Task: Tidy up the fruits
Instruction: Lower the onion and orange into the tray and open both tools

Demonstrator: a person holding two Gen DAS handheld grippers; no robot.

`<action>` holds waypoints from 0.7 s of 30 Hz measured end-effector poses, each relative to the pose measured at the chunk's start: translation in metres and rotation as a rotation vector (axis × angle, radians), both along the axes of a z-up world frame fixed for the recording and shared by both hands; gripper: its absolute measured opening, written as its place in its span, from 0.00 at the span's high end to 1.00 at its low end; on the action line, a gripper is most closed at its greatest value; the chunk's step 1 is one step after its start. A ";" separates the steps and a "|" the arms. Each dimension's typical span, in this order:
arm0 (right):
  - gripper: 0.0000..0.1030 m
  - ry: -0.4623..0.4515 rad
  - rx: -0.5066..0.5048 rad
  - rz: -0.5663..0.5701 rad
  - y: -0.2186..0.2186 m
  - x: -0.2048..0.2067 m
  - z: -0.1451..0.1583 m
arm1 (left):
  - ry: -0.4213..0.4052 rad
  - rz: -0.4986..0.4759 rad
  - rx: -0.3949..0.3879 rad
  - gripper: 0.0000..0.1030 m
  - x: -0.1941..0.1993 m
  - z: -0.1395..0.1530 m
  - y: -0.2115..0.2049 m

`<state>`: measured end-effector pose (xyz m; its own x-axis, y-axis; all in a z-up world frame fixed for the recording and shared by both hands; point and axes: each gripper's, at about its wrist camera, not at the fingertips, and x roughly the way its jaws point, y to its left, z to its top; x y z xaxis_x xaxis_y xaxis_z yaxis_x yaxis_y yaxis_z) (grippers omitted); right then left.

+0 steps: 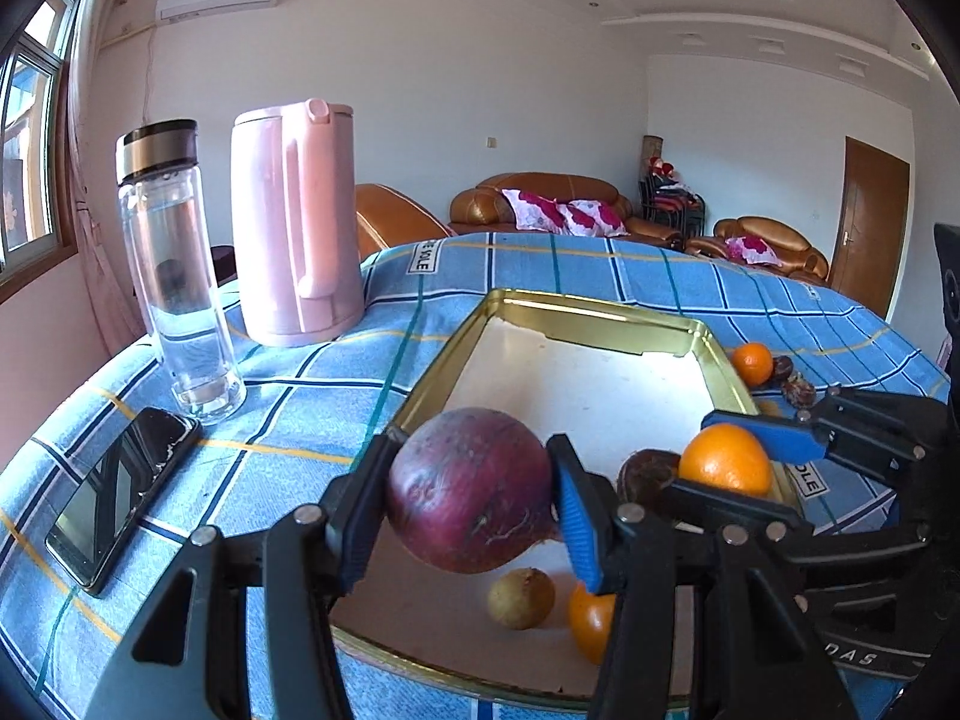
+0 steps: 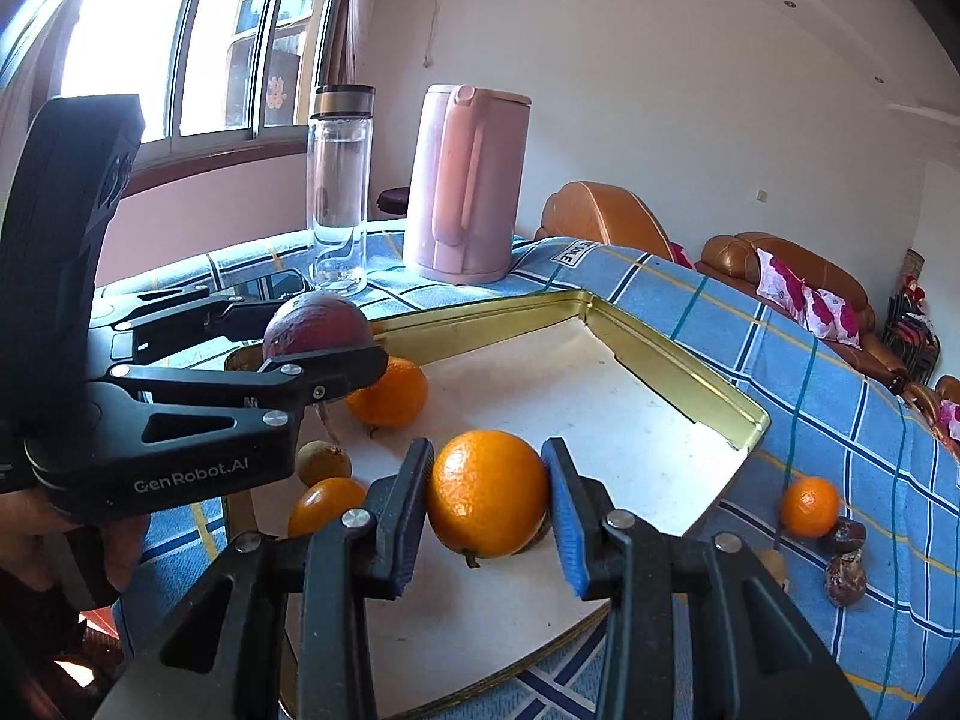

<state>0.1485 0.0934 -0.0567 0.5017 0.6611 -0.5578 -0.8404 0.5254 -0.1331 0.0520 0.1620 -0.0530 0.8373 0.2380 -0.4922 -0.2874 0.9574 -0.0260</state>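
Purple fruit [image 1: 471,489] held, stem end pointing downward.

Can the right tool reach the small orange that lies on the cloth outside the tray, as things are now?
Probably not yet: the right tool is already shut on a large orange above the tray. The small orange lies uncovered on the tablecloth, so the path looks free once that fruit is released.

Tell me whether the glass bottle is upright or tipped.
Upright: the glass bottle stands on its base on the tablecloth, cap on top.
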 end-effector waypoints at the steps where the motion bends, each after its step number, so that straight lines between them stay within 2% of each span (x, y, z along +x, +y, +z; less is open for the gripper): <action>1: 0.62 -0.001 -0.009 0.004 0.002 0.000 -0.001 | 0.003 -0.001 0.002 0.48 0.001 0.000 -0.001; 8: 0.61 0.023 -0.025 0.034 0.005 -0.001 -0.004 | 0.018 0.008 0.002 0.47 0.002 -0.003 -0.001; 9: 0.58 0.024 -0.024 0.034 0.005 -0.001 -0.004 | 0.009 0.014 0.010 0.47 0.000 -0.002 -0.001; 10: 0.54 0.025 -0.021 0.034 0.005 -0.001 -0.004 | 0.003 0.019 0.019 0.45 -0.001 -0.001 -0.002; 12: 0.41 0.015 -0.009 0.033 0.003 -0.004 -0.002 | -0.007 0.025 0.026 0.41 -0.003 0.002 -0.003; 16: 0.39 -0.041 0.006 0.009 -0.010 -0.008 0.003 | -0.052 0.037 0.016 0.25 -0.007 0.011 -0.005; 20: 0.39 -0.081 0.007 -0.053 -0.042 0.002 0.014 | -0.100 0.005 0.004 0.25 -0.008 0.025 -0.020; 21: 0.39 -0.082 0.013 -0.080 -0.053 0.007 0.018 | -0.111 -0.013 -0.005 0.20 -0.006 0.028 -0.026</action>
